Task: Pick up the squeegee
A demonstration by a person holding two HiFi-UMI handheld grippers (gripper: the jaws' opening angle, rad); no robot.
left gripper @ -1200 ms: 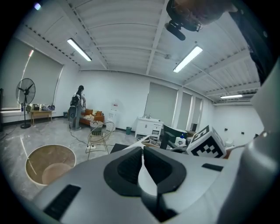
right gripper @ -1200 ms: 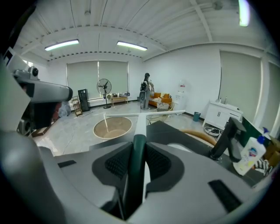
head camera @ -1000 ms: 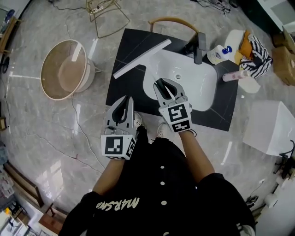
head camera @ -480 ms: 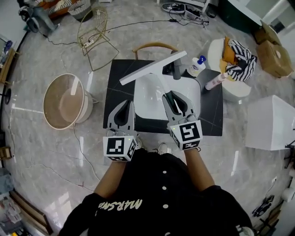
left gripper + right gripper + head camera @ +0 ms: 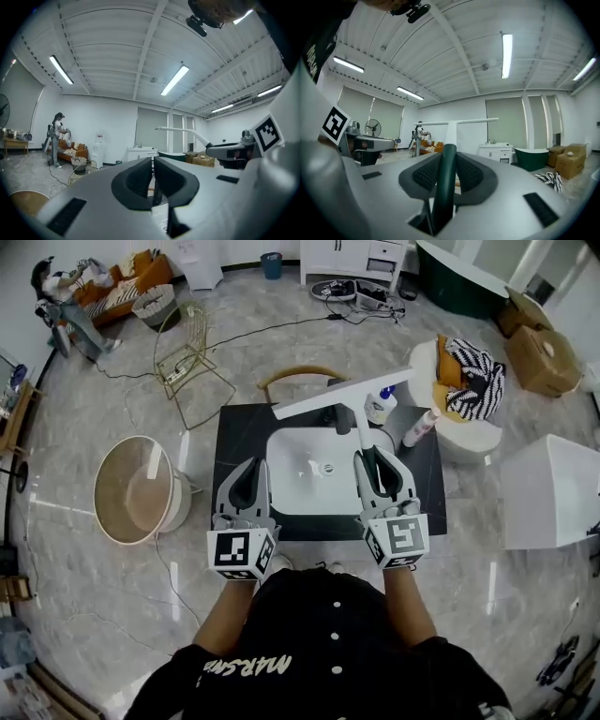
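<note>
The squeegee (image 5: 342, 393) has a long white blade and a dark green handle. My right gripper (image 5: 375, 457) is shut on that handle and holds it in the air over the white basin (image 5: 291, 460), blade at the far end. In the right gripper view the handle (image 5: 446, 178) runs between the ribbed pads, and the blade (image 5: 454, 123) lies level ahead of my right gripper (image 5: 449, 161). My left gripper (image 5: 251, 468) hovers beside it at the left, shut and empty. In the left gripper view the left gripper (image 5: 153, 164) has its pads together, and the squeegee (image 5: 180, 129) shows at the right.
The basin sits in a black countertop (image 5: 239, 442) with a dark faucet (image 5: 343, 416) and a bottle (image 5: 380, 407) behind it. A round beige bin (image 5: 136, 488) stands at the left, a white box (image 5: 548, 493) at the right, and a wire stool (image 5: 192, 362) further back.
Both grippers have risen. The right one has lifted the squeegee from the countertop, so the blade now hangs over the faucet instead of the counter's left side.
</note>
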